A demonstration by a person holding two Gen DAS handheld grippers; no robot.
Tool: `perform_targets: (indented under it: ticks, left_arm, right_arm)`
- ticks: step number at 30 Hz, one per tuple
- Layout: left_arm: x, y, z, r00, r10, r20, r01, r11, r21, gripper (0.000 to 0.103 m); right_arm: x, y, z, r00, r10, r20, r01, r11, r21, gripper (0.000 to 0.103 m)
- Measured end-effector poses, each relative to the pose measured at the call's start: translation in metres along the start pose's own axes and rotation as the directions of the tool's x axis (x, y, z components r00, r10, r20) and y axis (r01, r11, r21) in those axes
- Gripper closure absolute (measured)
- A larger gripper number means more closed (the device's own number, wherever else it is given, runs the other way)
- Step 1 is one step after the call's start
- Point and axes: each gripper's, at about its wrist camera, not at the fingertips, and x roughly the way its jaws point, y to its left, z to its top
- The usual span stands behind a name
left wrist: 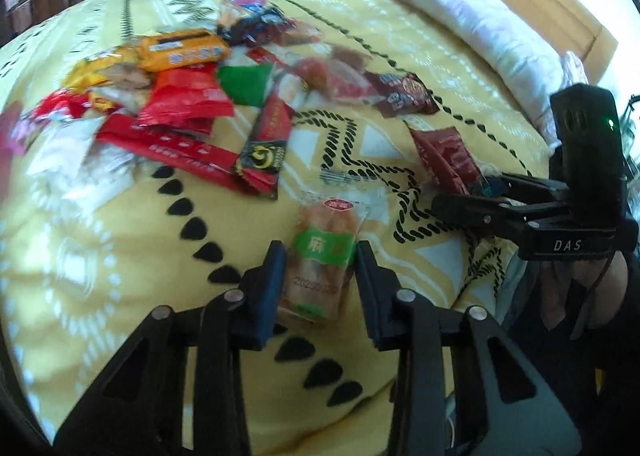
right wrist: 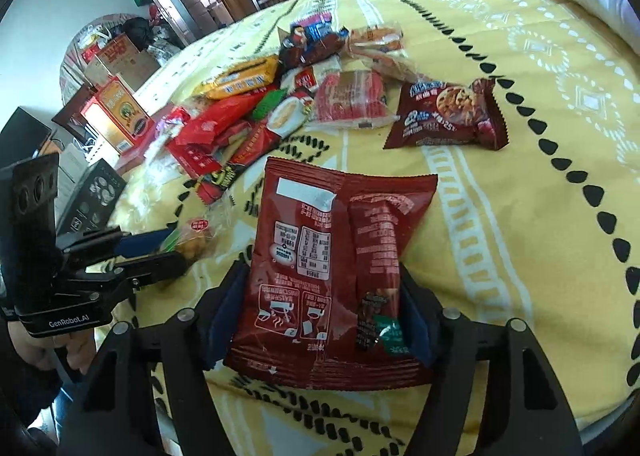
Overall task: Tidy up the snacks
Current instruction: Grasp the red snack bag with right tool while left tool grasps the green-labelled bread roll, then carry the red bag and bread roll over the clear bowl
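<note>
The left gripper (left wrist: 320, 256) is clamping a green-labelled snack (left wrist: 322, 260) above the yellow bedspread (left wrist: 120, 276). The right gripper (right wrist: 324, 296) is gripping a dark red packet (right wrist: 332, 272), with the snack pile (right wrist: 256, 104) lying beyond.

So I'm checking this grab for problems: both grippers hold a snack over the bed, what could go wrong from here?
1. The left gripper pinches only the lower end of the clear packet, which may slip out.
2. The right gripper clamps the red pouch across its width, so the contents might get crushed.
3. The two grippers are close together and could bump.
</note>
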Motion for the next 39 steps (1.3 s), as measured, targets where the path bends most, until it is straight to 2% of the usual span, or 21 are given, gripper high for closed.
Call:
perform_targets:
  ticks: [4,7,11,14,15,18,22,26,27,28,30,34,39]
  left_arm:
    - [-0.031,-0.003,0.003,0.995,0.05,0.081,-0.049,0.999,-0.016,0.067]
    - [-0.06,0.002,0.01,0.984,0.1,0.15,-0.094,0.994,-0.048,0.067]
    - [-0.104,0.015,0.02,0.953,0.185,0.238,-0.163,0.981,-0.109,0.067]
    - [-0.144,0.033,0.023,0.919,0.259,0.297,-0.213,0.961,-0.179,0.067]
    - [-0.16,0.04,0.023,0.903,0.292,0.317,-0.237,0.951,-0.201,0.067]
    - [-0.199,0.062,0.019,0.853,0.386,0.351,-0.307,0.915,-0.261,0.067]
    - [-0.252,0.1,0.002,0.785,0.502,0.363,-0.367,0.849,-0.381,0.067]
    - [-0.291,0.128,-0.022,0.719,0.6,0.351,-0.418,0.777,-0.471,0.067]
    - [-0.3,0.134,-0.028,0.706,0.617,0.347,-0.426,0.762,-0.488,0.067]
    - [-0.311,0.14,-0.036,0.684,0.644,0.342,-0.441,0.739,-0.51,0.067]
    - [-0.327,0.149,-0.047,0.652,0.683,0.33,-0.466,0.704,-0.536,0.067]
    - [-0.35,0.169,-0.07,0.615,0.729,0.301,-0.479,0.648,-0.592,0.067]
    - [-0.362,0.192,-0.09,0.591,0.764,0.257,-0.481,0.59,-0.648,0.067]
  right_arm:
    - [-0.016,0.01,0.0,0.999,0.009,0.04,-0.009,1.0,-0.021,0.032]
    - [-0.03,0.023,0.005,0.997,0.019,0.076,-0.015,0.998,-0.055,0.032]
    - [-0.048,0.043,0.018,0.992,0.042,0.116,-0.032,0.995,-0.092,0.032]
    - [-0.057,0.06,0.03,0.988,0.066,0.138,-0.049,0.991,-0.122,0.032]
    - [-0.062,0.069,0.037,0.986,0.076,0.149,-0.055,0.988,-0.142,0.032]
    - [-0.071,0.097,0.055,0.979,0.113,0.167,-0.08,0.978,-0.195,0.032]
    - [-0.078,0.144,0.08,0.967,0.171,0.187,-0.115,0.953,-0.279,0.032]
    - [-0.079,0.206,0.104,0.95,0.255,0.182,-0.174,0.911,-0.373,0.032]
    - [-0.078,0.225,0.109,0.944,0.279,0.175,-0.191,0.897,-0.399,0.032]
    - [-0.077,0.243,0.112,0.939,0.3,0.168,-0.206,0.883,-0.422,0.032]
    - [-0.073,0.285,0.118,0.928,0.344,0.146,-0.24,0.848,-0.473,0.032]
    - [-0.066,0.357,0.118,0.904,0.418,0.09,-0.31,0.785,-0.536,0.032]
    - [-0.054,0.443,0.112,0.879,0.477,0.008,-0.375,0.701,-0.606,0.032]
